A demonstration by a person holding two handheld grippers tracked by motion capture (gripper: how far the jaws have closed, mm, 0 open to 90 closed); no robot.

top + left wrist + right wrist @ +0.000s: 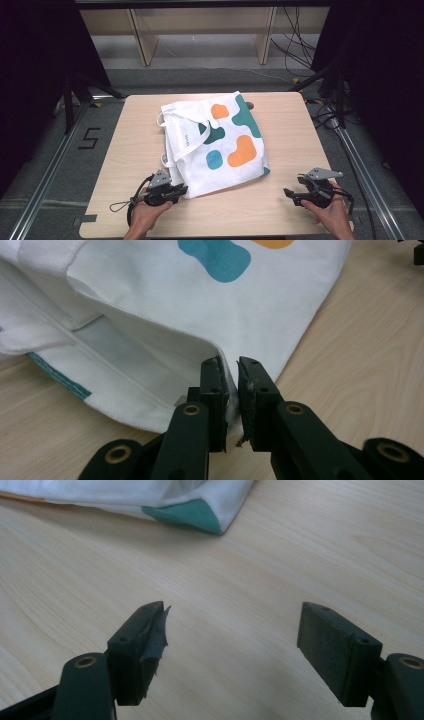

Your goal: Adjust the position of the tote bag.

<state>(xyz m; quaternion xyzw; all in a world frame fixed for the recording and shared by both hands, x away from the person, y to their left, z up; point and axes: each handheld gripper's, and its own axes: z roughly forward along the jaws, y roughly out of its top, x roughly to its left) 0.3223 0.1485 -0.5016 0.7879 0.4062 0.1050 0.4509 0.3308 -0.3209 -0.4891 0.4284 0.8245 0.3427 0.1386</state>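
A white tote bag [215, 145] with teal, orange and blue blobs lies flat in the middle of the light wooden table [130, 150], its straps folded over it at the left. My left gripper [182, 190] sits at the bag's near left corner. In the left gripper view its jaws [234, 385] are shut on the white hem at the corner of the bag's mouth [200, 305]. My right gripper [290, 195] rests near the table's front right, open, its jaws [232, 630] wide apart over bare wood. The bag's teal corner [195, 515] lies ahead of it, untouched.
Wooden shelf legs [142, 40] stand beyond the table's far edge. Cables [295, 45] trail on the floor at the back right. Metal rails [50, 165] run along both sides of the table. Bare tabletop surrounds the bag.
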